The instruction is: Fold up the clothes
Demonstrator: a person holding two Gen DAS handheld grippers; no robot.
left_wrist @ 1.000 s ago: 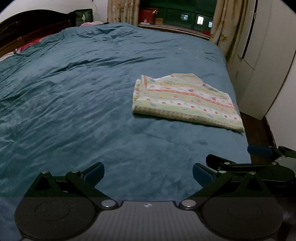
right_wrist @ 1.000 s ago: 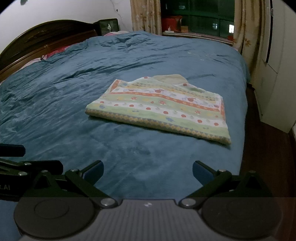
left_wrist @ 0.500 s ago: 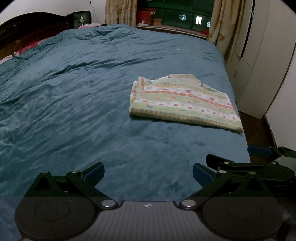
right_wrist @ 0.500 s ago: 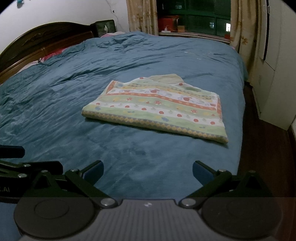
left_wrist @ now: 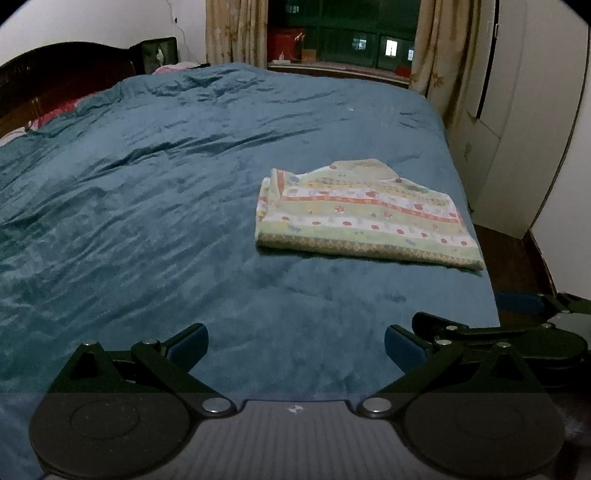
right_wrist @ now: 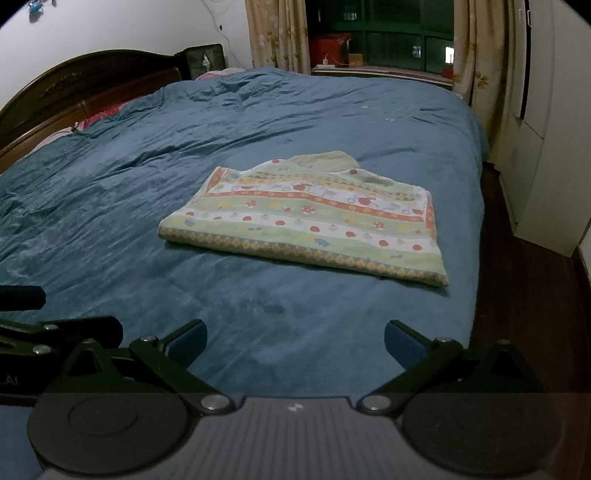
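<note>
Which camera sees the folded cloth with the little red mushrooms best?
The right wrist view: the folded pastel striped cloth with red mushrooms lies near the middle, large, its patterned front edge clear. The left wrist view shows the same cloth smaller, off to the right, near the bed's edge.

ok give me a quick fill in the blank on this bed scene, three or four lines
1. The folded patterned garment lies on a ____ blanket.
2. The left gripper has its jaws ____.
3. The right gripper holds ____.
4. The curtains hang beside a ____.

Missing words: blue; open; nothing; window
</note>
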